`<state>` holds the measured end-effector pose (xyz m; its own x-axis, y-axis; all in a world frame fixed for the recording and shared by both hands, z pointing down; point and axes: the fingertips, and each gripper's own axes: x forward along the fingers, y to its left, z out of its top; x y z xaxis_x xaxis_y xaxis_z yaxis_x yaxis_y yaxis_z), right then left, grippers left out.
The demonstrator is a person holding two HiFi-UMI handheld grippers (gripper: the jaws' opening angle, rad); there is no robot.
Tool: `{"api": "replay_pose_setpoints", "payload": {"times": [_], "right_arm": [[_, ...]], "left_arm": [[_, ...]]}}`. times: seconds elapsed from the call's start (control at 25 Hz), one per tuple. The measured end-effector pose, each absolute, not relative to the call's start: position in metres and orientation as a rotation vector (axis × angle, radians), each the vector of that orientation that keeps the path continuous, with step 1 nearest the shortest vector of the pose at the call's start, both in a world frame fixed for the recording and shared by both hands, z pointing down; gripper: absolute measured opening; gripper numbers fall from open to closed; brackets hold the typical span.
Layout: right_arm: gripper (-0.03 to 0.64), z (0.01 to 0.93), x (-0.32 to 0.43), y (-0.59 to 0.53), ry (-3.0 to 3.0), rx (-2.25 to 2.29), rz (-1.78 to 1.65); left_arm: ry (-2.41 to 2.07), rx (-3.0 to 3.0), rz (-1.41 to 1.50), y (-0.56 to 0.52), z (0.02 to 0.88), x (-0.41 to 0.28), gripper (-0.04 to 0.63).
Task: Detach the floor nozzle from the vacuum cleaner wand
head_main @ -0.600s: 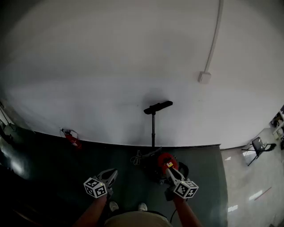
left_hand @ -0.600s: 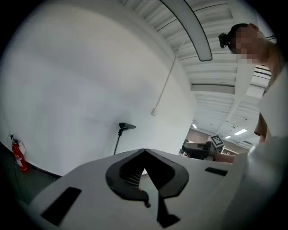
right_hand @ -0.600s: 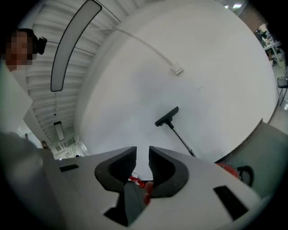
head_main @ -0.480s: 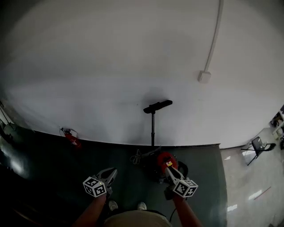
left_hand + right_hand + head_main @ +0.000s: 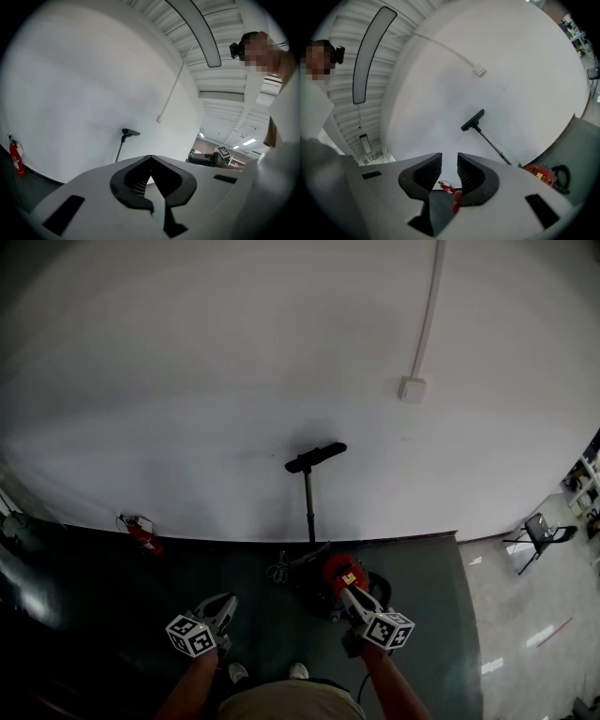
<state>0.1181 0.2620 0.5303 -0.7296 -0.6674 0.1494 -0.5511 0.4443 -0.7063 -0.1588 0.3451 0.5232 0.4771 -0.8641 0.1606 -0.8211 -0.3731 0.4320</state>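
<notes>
The vacuum's black floor nozzle (image 5: pixel 315 457) points up against the white wall, on top of the wand (image 5: pixel 307 505) that rises from the red canister (image 5: pixel 339 575) on the dark floor. My left gripper (image 5: pixel 223 602) is low at the left, shut and empty, well away from the vacuum. In the head view my right gripper (image 5: pixel 349 593) overlaps the canister; its jaws are nearly together with nothing between them. The left gripper view shows the nozzle (image 5: pixel 131 132) far beyond the left gripper (image 5: pixel 150 158). The right gripper view shows the nozzle (image 5: pixel 472 121) and wand (image 5: pixel 493 143) beyond the right gripper (image 5: pixel 450 158).
A red fire extinguisher (image 5: pixel 141 532) stands at the wall's foot on the left. A white conduit with a box (image 5: pixel 410 388) runs down the wall. A black hose (image 5: pixel 560 176) coils beside the canister. A folding chair (image 5: pixel 539 531) is far right on the shiny floor.
The head view has shifted, so the vacuum and the wall box sit a little further left. Both grippers stay low and in about the same places, with their jaws unchanged.
</notes>
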Motion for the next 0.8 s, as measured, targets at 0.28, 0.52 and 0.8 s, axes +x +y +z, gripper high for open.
{"api": "replay_pose_setpoints", "payload": {"times": [0.28, 0.52, 0.8], "right_arm": [[0.099, 0.529, 0.125, 0.260, 2.482, -0.996, -1.214], [0.101, 0.553, 0.114, 0.247, 2.484, -1.013, -1.285], [0.101, 0.562, 0.064, 0.212, 2.516, -1.030, -1.309]], "left_arm": [[-1.388, 2.264, -0.132, 0.341, 0.525, -0.155, 0.006], [-1.387, 2.236, -0.150, 0.332, 0.535, -0.166, 0.006], [-1.386, 2.306, -0.093, 0.298, 0.539, -0.197, 0.006]]}}
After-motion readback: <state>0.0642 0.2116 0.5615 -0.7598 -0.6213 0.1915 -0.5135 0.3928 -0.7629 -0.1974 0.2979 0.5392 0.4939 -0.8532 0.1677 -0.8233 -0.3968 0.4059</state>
